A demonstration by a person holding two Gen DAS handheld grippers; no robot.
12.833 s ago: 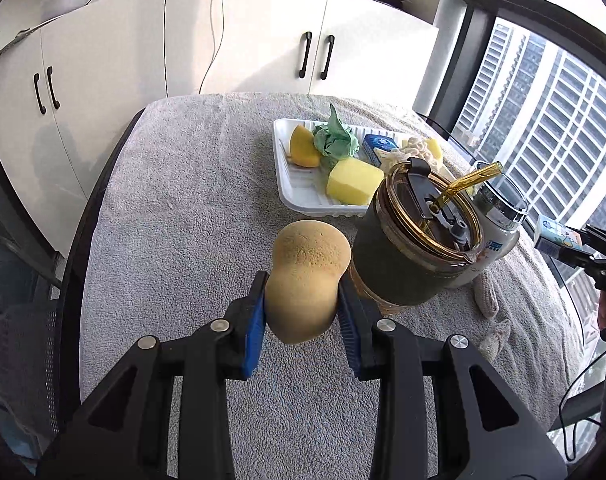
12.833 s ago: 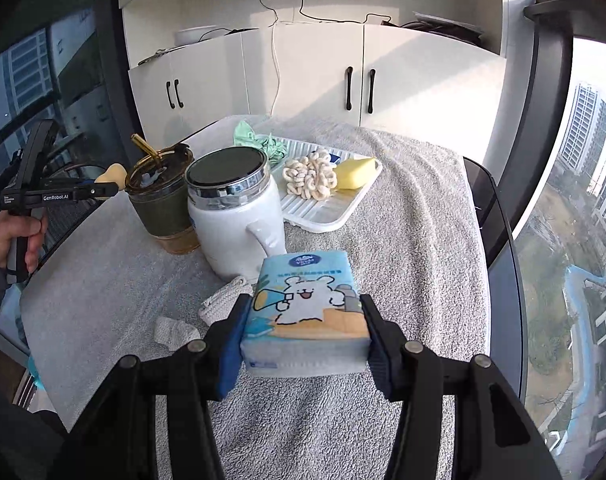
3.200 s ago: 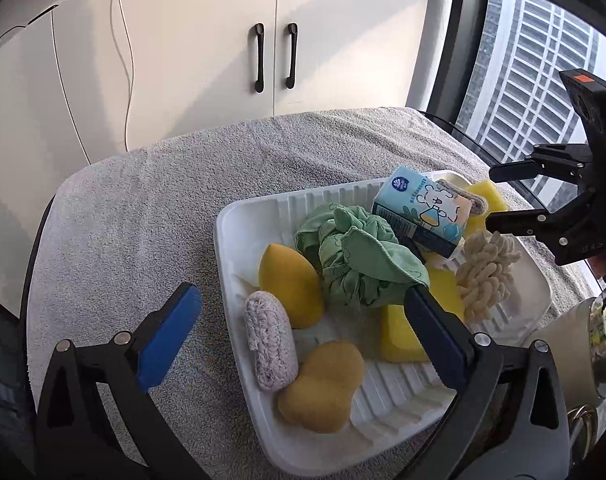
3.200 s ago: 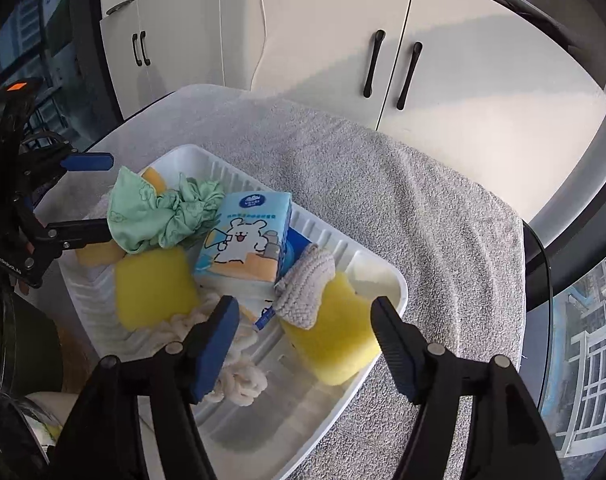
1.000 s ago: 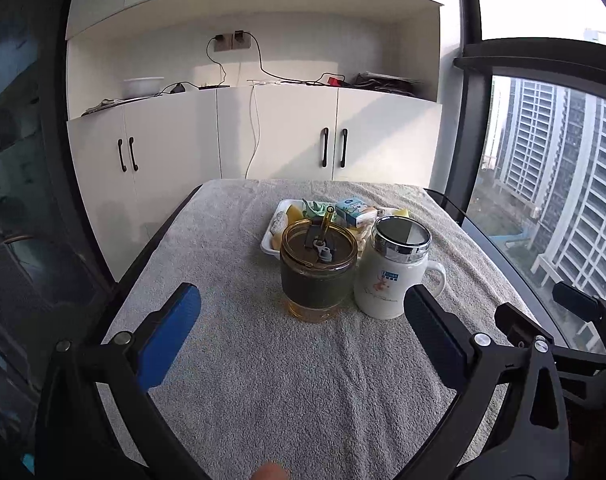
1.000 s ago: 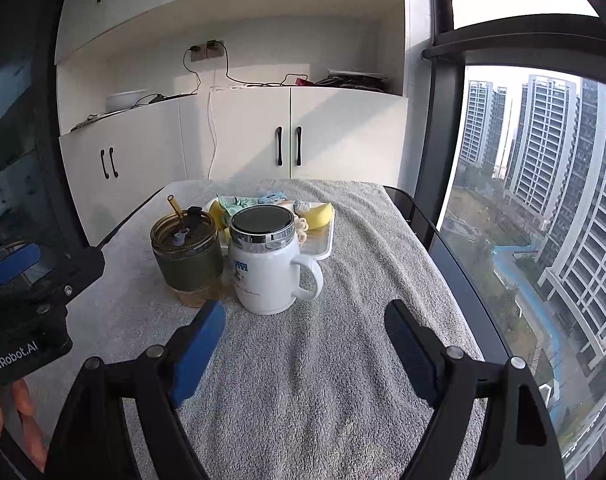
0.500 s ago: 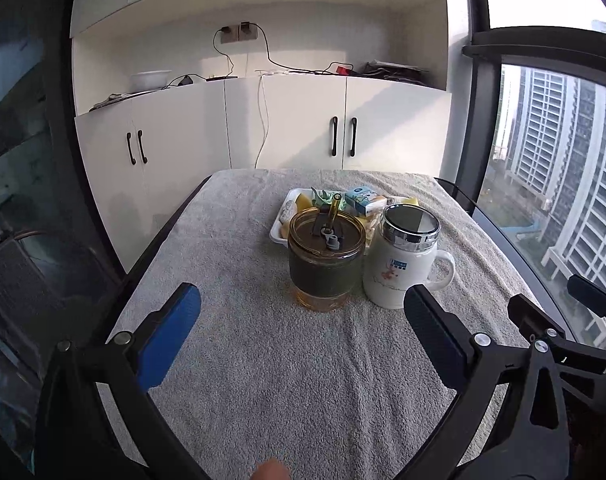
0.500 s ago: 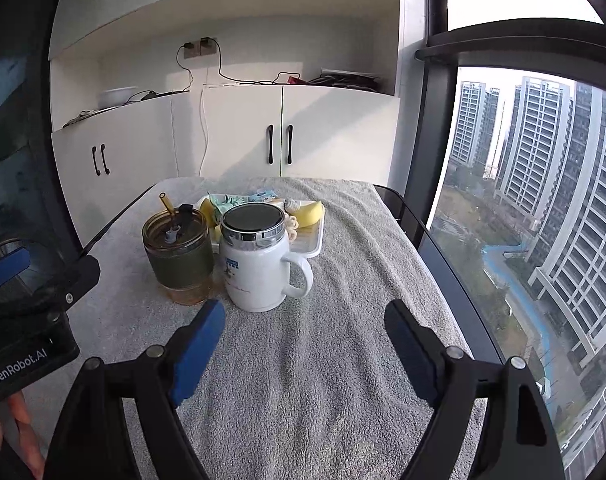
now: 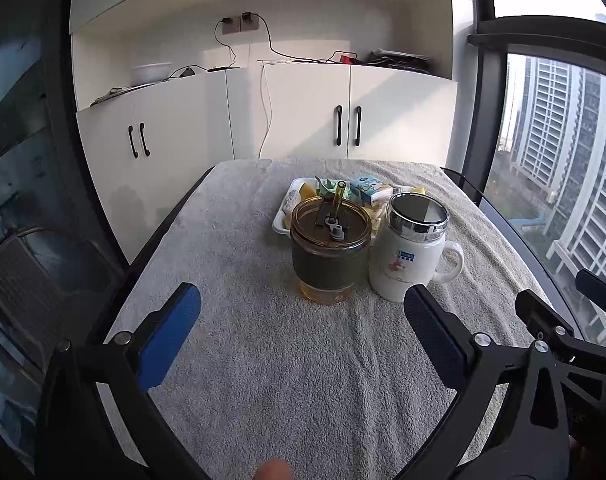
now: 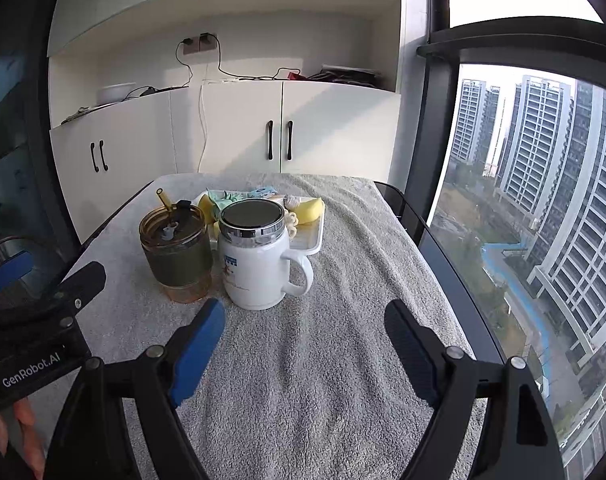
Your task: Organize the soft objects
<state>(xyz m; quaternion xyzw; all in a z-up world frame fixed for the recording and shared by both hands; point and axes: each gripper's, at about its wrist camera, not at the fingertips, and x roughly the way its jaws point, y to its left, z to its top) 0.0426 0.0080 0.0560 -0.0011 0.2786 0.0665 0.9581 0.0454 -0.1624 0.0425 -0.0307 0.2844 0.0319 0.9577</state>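
Left gripper [image 9: 301, 330]: we see its blue-padded fingers [image 9: 171, 334] spread wide, holding nothing, above the near part of the towel.
Right gripper [image 10: 303, 346]: likewise spread wide and holding nothing, above the near part of the towel.
Soft objects: we find them gathered in the white tray [image 10: 311, 236] at the far end of the table, behind the two cups; a yellow sponge [image 10: 309, 208], a green cloth [image 10: 221, 196] and a blue tissue pack [image 9: 365, 190] show above the cups, the rest partly hidden.
Amber tumbler [image 9: 330, 250]: upright, with straw, just beside the white mug.
White mug [image 10: 257, 254]: upright, lidded, handle toward the window.
Grey towel [image 9: 287, 360]: covers the tabletop.
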